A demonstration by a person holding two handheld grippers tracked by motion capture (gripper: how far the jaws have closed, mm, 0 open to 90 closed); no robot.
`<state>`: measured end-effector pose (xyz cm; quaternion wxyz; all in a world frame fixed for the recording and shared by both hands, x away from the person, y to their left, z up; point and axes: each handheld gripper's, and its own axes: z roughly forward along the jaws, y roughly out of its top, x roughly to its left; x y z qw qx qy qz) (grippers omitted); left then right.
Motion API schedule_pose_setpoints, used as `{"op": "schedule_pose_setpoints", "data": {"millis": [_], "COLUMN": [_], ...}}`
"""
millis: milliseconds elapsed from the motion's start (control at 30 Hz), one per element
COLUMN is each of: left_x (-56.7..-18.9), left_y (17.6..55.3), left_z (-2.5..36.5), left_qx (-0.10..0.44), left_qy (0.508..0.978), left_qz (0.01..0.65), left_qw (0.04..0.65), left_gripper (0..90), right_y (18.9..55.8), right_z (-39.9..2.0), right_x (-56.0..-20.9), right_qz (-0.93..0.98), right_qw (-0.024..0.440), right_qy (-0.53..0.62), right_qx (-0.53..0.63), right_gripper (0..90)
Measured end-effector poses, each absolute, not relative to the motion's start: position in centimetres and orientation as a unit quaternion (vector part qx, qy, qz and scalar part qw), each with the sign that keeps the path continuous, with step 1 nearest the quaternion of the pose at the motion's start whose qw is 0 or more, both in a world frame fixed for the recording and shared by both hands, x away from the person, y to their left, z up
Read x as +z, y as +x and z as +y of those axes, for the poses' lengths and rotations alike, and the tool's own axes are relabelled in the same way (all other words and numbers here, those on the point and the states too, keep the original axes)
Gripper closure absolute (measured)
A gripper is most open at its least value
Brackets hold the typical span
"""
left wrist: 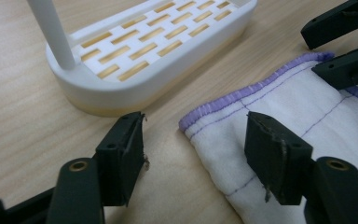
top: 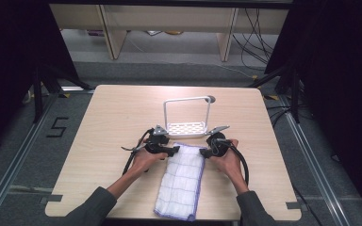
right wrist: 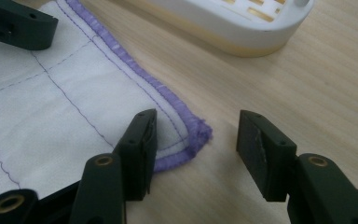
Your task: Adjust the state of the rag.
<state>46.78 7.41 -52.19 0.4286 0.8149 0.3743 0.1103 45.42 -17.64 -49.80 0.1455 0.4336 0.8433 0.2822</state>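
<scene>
**Both grippers open at the cloth's far corners**

Pale wood table (top: 118, 108) fills the middle of the high view, with dark curtains at both sides and cables on the grey floor beyond. We see a white cloth (top: 181, 181) with a purple hem lying flat and folded long on it, running from the near edge up toward a white slotted rack (top: 186, 127) with a tall wire handle. The cloth's far end stops just short of the rack's base.

Our left gripper (left wrist: 193, 149) sits at the far left corner of the cloth, its jaws apart: one over bare wood, the other over the fabric, neither pinching it. Our right gripper (right wrist: 196, 149) sits at the far right corner, jaws likewise spread, with the purple corner between them and nothing pressed. Both hands rest low at the table.
</scene>
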Motion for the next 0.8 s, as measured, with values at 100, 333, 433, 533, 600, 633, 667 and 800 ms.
{"op": "schedule_pose_setpoints", "data": {"millis": [100,333,433,533,600,633,667,800], "left_x": [-52.2,-52.2,-52.1,-51.9,-51.6,-51.4,-51.2,-50.1], "left_y": [46.7,46.1,46.0,45.7,45.5,45.4,45.2,44.7], "left_z": [7.2,6.8,6.8,6.9,7.1,7.1,7.2,7.6], "left_qx": [0.117,0.121,0.118,0.126,0.126,0.127,0.131,0.136], "left_qy": [0.823,0.835,0.834,0.832,0.83,0.826,0.821,0.815], "left_qz": [0.354,0.32,0.315,0.311,0.309,0.31,0.314,0.307], "left_qw": [0.429,0.431,0.437,0.443,0.446,0.452,0.46,0.472], "left_gripper": [45.1,70.2,78.2,82.6,83.8,84.1,84.3,84.6], "right_y": [45.3,45.0,45.0,44.9,44.9,44.8,44.7,44.4], "right_z": [-17.7,-17.8,-17.8,-17.6,-17.6,-17.5,-17.5,-17.4], "right_x": [-49.8,-49.9,-49.9,-50.0,-49.9,-49.7,-49.7,-48.7], "right_qz": [0.847,0.841,0.843,0.848,0.849,0.847,0.845,0.844], "right_qw": [0.141,0.112,0.103,0.107,0.108,0.105,0.103,0.11], "right_qy": [0.428,0.435,0.427,0.414,0.414,0.418,0.416,0.406], "right_qx": [0.282,0.301,0.31,0.311,0.311,0.312,0.321,0.334], "right_gripper": [53.0,69.3,81.1,84.6,85.3,85.4,85.6,85.7]}}
